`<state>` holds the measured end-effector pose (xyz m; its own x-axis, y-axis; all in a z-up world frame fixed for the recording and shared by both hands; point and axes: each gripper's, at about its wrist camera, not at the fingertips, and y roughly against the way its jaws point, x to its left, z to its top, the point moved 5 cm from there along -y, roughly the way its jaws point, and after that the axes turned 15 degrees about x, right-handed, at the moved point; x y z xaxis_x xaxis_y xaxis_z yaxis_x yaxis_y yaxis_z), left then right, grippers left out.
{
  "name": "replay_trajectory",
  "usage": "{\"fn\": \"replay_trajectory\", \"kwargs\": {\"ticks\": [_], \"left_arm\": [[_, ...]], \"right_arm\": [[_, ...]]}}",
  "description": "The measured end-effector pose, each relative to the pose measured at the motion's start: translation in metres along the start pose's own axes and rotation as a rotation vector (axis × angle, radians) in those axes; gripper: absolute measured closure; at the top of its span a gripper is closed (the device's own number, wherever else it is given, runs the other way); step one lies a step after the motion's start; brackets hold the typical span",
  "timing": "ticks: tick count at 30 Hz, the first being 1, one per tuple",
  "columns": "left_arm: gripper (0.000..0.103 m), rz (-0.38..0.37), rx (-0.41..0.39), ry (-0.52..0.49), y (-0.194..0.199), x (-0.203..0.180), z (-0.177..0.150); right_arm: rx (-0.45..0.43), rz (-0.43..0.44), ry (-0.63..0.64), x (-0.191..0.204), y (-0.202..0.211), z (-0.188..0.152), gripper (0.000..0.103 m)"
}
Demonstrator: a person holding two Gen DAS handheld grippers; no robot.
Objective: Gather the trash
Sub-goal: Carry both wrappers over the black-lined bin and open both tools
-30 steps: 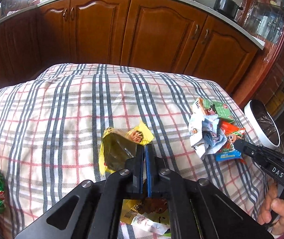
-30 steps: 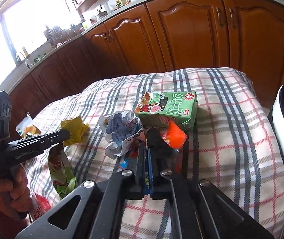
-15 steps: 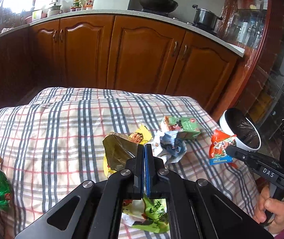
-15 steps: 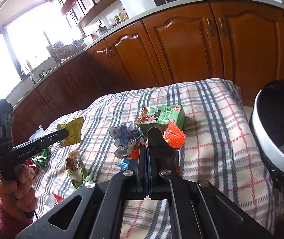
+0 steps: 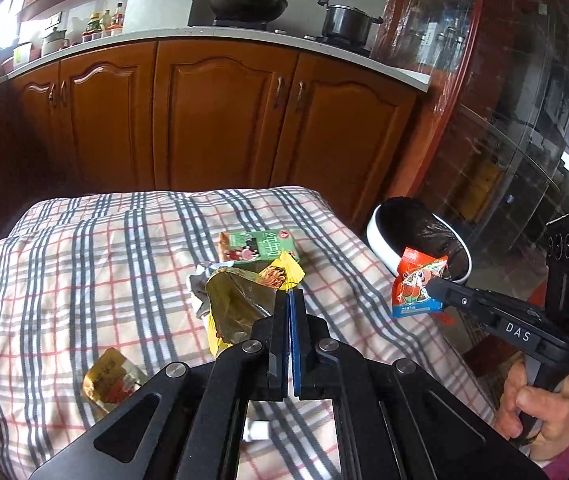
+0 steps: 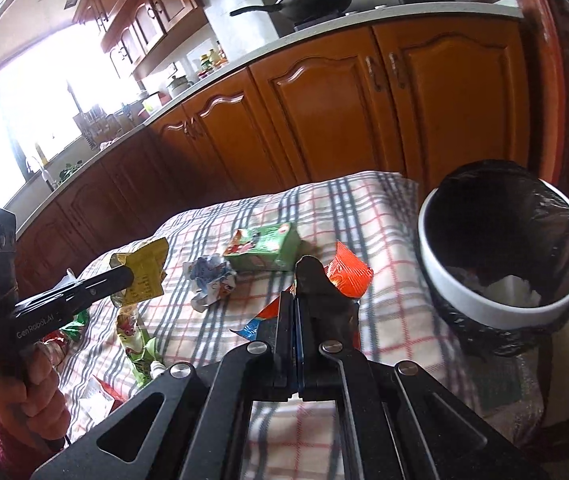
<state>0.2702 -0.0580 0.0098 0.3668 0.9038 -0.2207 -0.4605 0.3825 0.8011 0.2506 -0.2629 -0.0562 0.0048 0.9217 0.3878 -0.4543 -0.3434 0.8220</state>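
Right gripper (image 6: 295,280) clamped on red-orange snack wrapper (image 5: 418,284), held in the air just beside the bin rim, past the table's edge. Wrapper has a blue strip along the bottom and a cartoon print.

Left gripper (image 5: 289,300) clamped on yellow-olive wrapper (image 5: 240,300), crumpled, lifted above the cloth; seen from the right wrist view it hangs off the fingertips in mid-air.

Trash bin (image 6: 500,308): white rim, black liner, standing off the table's right side. Something white inside near the bottom.

Still on the plaid tablecloth (image 5: 84,264):
- green drink carton (image 6: 268,250), lying on its side near the far end
- crumpled white-blue paper (image 6: 212,282), just beside the carton
- small yellow sachet (image 5: 110,376), nearer the left gripper
- green wrapper (image 6: 136,340) further along the left side, plus more bits near the edge, too blurred to name

Background: wood cabinets (image 5: 220,120), wok (image 5: 244,2) and steel pot (image 5: 346,20) on the counter.
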Motion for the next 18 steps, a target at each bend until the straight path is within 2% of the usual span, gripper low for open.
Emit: {"fn": "replay_trajectory", "kwargs": {"ticks": [18], "left_arm": [[0.103,-0.059,0.030,-0.131,-0.044,-0.082,0.039]], "right_arm": [[-0.071,-0.061,-0.097,-0.067,0.046,-0.007,0.103]]}}
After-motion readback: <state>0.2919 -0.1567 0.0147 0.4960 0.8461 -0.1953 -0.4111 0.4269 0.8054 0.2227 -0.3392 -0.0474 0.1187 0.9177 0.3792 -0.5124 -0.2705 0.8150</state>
